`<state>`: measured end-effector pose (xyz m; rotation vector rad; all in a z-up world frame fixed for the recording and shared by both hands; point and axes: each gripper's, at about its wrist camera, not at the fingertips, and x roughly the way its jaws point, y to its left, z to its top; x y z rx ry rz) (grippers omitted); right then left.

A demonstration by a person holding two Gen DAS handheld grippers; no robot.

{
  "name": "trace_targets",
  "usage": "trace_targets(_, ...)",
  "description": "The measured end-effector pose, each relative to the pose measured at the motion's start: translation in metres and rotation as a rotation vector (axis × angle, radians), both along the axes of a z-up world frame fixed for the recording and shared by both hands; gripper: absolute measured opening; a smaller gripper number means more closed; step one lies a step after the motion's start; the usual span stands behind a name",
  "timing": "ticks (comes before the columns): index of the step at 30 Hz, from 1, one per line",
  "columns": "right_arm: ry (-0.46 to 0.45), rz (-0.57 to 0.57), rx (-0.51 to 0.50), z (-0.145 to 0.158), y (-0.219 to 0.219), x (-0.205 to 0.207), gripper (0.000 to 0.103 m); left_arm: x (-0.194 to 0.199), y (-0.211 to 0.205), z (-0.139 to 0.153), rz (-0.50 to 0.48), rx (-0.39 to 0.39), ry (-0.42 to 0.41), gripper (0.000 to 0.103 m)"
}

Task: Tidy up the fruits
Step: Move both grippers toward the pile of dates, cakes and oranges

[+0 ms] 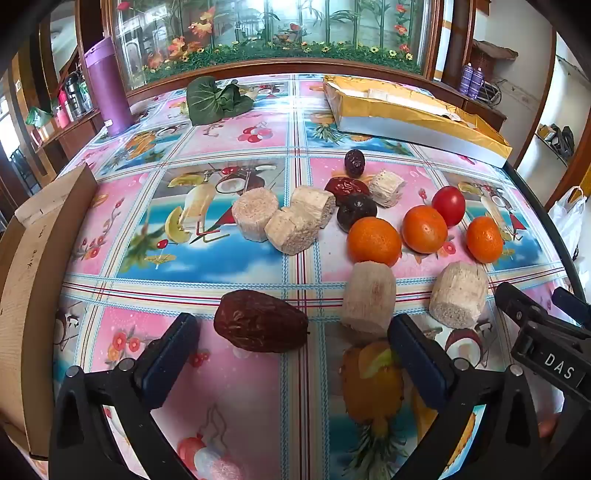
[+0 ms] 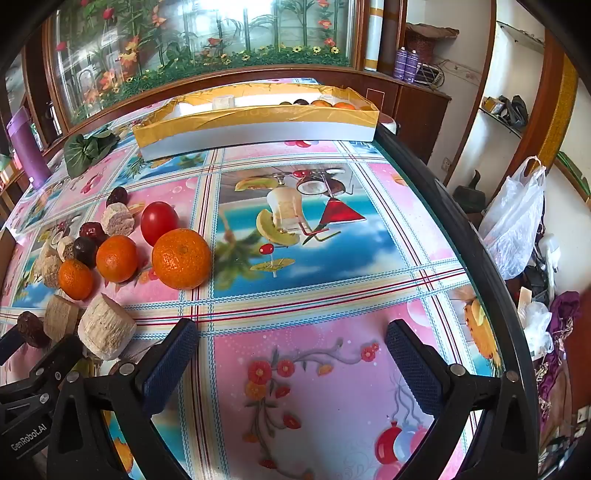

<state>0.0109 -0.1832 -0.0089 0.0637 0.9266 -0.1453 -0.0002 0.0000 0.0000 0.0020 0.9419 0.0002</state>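
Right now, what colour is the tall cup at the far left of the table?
Purple: the tall cup shows best in the left wrist view.

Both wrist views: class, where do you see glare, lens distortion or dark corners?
Left wrist view: glare on the glass cabinet panel; table edge bows; corners black. Right wrist view: the same bowed table edge, washed-out plastic bag, sharp tangerine.

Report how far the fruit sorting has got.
Done: a few oranges and dark fruits already lie in the yellow-lined box. In hand: nothing; left gripper and right gripper both have open, empty jaws. Left: three oranges, the tomato, dates and pale chunks on the table.
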Motion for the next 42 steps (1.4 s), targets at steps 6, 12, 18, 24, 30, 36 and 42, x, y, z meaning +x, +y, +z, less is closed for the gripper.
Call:
trace_targets(6,-0.002,0.000,-0.002,0.000,0.000,0.000,0.102,-0.009,-0.002,0.001,-0.057,0.008,0.017,0.103)
trace_targets(12,0.041,-0.018,0.009,0.001,0.000,0.003,0.102,-0.017,-0.002,0.003,-0.139,0.001,0.085,0.101)
trace_targets(18,0.041,-0.021,0.003,0.000,-0.002,0.002,0.102,-0.046,0.026,0.033,-0.142,-0.138,0.000,0.097)
trace_targets(24,0.009,-0.088,-0.061,0.017,0.002,-0.004,0.102,-0.048,0.081,0.035,-0.059,-0.297,0.028,0.097)
trace_targets(30,-0.126,-0.035,-0.021,0.053,0.029,-0.034,0.102,-0.040,0.127,0.029,0.050,-0.279,0.037,0.096)
trace_targets(36,-0.192,0.009,0.018,0.069,0.053,-0.047,0.102,-0.038,0.167,0.029,0.126,-0.285,0.034,0.096)
trace_targets(42,-0.233,0.035,0.011,0.076,0.065,-0.059,0.102,-0.048,0.176,0.044,0.163,-0.201,-0.044,0.096)
